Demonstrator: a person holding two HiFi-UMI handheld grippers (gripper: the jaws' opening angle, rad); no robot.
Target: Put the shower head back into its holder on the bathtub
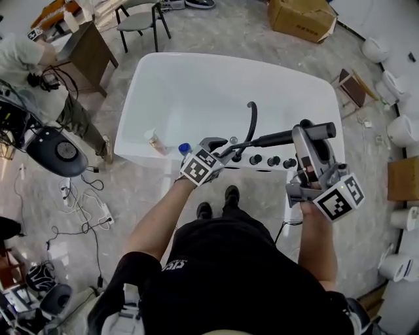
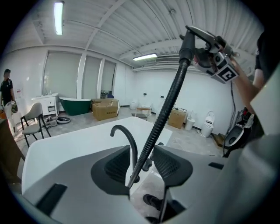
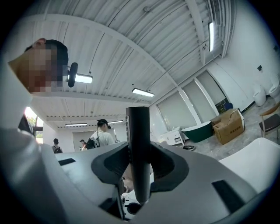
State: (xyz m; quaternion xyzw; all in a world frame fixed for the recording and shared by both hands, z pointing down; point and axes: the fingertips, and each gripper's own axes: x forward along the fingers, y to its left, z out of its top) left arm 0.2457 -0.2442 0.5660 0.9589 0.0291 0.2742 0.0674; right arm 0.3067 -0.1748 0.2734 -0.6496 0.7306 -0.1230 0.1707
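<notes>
The black shower head [image 1: 288, 136] lies level over the near rim of the white bathtub [image 1: 196, 91], and my right gripper [image 1: 306, 131] is shut on its handle [image 3: 139, 144]. Its ribbed black hose [image 1: 239, 149] runs down toward the rim past the curved black faucet [image 1: 251, 112]. My left gripper [image 1: 221, 145] is at the rim, open, and the hose [image 2: 166, 109] passes between its pads without being pressed. In the left gripper view the shower head [image 2: 199, 37] shows high up in the right gripper. Black knobs [image 1: 273, 160] line the rim.
Two small bottles [image 1: 155, 141] stand on the tub's near left rim. A cardboard box [image 1: 302, 16] and a chair [image 1: 141, 19] are beyond the tub. Toilets [image 1: 399, 131] line the right side. A person [image 1: 26, 59] and floor cables [image 1: 85, 209] are at left.
</notes>
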